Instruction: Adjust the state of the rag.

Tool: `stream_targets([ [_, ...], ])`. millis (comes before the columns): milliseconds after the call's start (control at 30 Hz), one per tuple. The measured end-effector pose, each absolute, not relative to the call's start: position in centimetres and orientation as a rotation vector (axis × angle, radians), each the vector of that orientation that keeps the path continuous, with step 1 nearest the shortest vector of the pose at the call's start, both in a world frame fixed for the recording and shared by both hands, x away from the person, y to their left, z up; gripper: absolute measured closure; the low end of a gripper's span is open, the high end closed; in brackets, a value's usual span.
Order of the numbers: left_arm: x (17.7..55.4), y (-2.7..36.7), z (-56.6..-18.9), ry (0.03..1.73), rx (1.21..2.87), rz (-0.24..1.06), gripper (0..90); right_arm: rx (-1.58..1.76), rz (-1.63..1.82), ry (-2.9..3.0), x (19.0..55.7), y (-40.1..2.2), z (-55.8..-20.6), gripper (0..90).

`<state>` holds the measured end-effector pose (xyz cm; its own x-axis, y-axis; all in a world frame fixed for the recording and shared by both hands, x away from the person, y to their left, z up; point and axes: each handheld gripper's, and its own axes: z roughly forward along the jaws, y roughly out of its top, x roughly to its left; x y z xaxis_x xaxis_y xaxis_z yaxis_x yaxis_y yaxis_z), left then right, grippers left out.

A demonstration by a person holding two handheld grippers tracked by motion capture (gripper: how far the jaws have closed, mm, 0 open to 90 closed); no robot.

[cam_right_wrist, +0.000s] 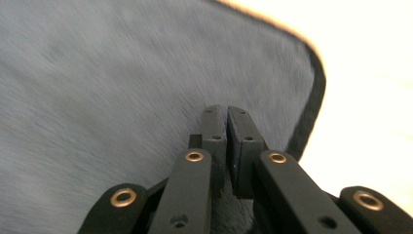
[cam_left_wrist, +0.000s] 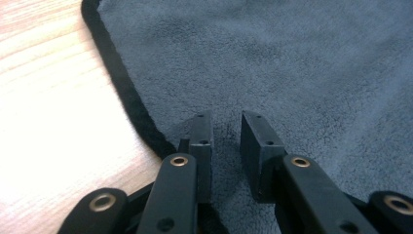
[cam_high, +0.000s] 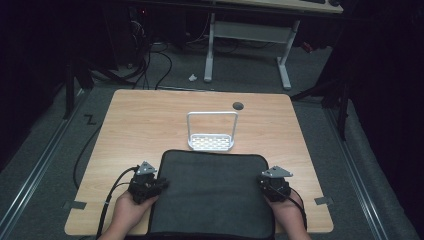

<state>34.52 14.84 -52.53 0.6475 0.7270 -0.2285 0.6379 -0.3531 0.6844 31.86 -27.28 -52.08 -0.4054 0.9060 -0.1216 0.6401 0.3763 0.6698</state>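
Note:
A dark grey towel [cam_high: 210, 195] with a black hem lies flat on the near half of the wooden table [cam_high: 145, 120]. My left gripper [cam_high: 162, 184] rests at the towel's left edge. In the left gripper view its jaws [cam_left_wrist: 226, 117] stand a little apart over the grey pile [cam_left_wrist: 292, 63], just inside the hem, with nothing pinched. My right gripper [cam_high: 261, 182] sits at the towel's right edge. Its jaws [cam_right_wrist: 223, 109] are together over the cloth [cam_right_wrist: 122, 73] near a rounded corner, and no fold is visibly caught between them.
A small white wire rack [cam_high: 211, 142] with a tall loop handle stands just beyond the towel's far edge. A dark cable hole [cam_high: 238, 105] marks the tabletop behind it. Cables trail off the table's left front. A white desk frame [cam_high: 247, 45] stands on the floor beyond.

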Motion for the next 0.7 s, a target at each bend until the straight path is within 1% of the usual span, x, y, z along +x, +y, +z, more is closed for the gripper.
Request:
stream_targets([
  [67,33.4,14.8,-52.5,1.032,2.098,0.138,75.4,1.344,0.792,2.154,31.5,-27.9,-52.2,87.7],
  [200,31.7,13.8,-52.8,0.989,2.091,0.122,75.5,1.331,0.744,2.133,31.2,-29.0,-52.2,88.7],
  [300,32.0,12.3,-52.8,0.966,2.093,0.092,75.5,1.382,0.704,2.076,32.0,-30.5,-52.2,89.2],
  [433,33.2,10.2,-52.9,0.952,2.087,0.101,75.5,1.425,0.675,2.021,33.1,-32.1,-52.3,89.3],
  [500,33.8,9.5,-53.0,0.957,2.067,0.084,75.4,1.429,0.649,1.996,33.6,-32.5,-52.3,89.4],
  [633,34.1,9.3,-53.1,0.953,2.058,0.067,74.9,1.468,0.647,1.980,34.5,-33.3,-52.2,89.1],
  [700,34.0,9.6,-52.8,0.955,2.065,0.075,71.9,1.474,0.664,1.979,34.3,-33.1,-51.9,87.1],
])
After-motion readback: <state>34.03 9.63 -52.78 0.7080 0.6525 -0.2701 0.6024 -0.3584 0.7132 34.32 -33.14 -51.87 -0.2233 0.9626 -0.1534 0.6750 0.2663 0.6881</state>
